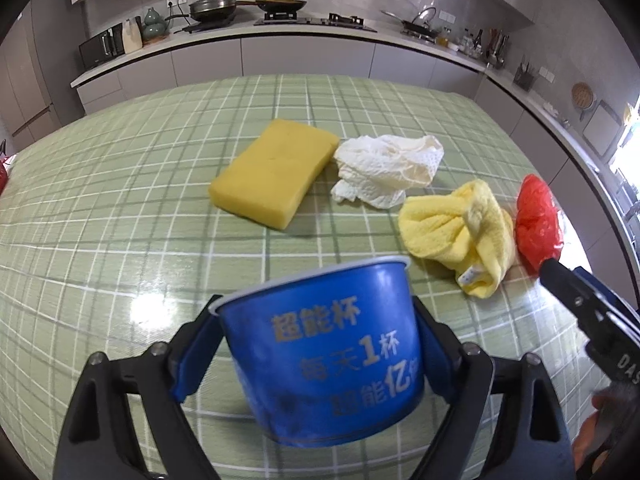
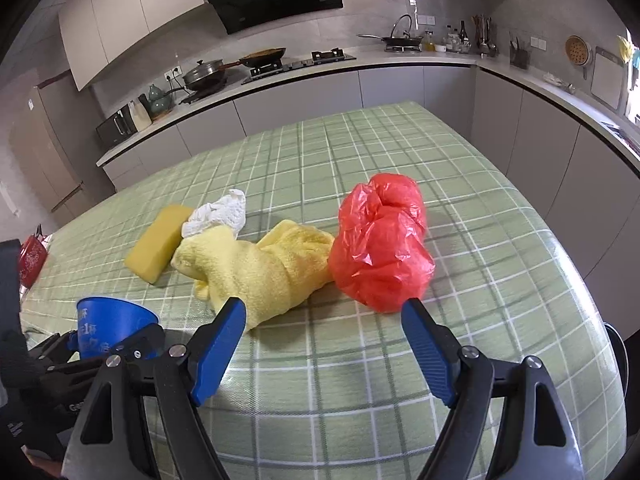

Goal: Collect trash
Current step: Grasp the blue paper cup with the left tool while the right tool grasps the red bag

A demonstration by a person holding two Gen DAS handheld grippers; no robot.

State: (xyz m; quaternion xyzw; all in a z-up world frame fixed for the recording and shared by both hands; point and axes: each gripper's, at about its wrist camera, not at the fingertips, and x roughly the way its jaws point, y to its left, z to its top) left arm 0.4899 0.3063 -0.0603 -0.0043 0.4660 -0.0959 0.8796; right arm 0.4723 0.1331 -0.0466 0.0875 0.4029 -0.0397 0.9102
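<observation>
A blue paper cup point(image 1: 320, 356) with printed lettering stands on the green checked tablecloth point(image 1: 120, 220). My left gripper point(image 1: 314, 304) is around it, its blue pads meeting the rim on both sides. In the right wrist view the same cup point(image 2: 112, 324) sits at the lower left. My right gripper point(image 2: 324, 306) is open and empty, just short of a crumpled red plastic bag point(image 2: 380, 244) and a bunched yellow cloth point(image 2: 260, 268). Behind them lie a crumpled white paper towel point(image 1: 388, 172) and a yellow sponge block point(image 1: 272, 172).
The table's far and right edges drop toward grey kitchen cabinets point(image 2: 304, 96). A counter behind holds pans, a hob and jars. A red object point(image 2: 30, 260) lies at the table's left edge. A gloved hand point(image 2: 24, 368) holds the left gripper.
</observation>
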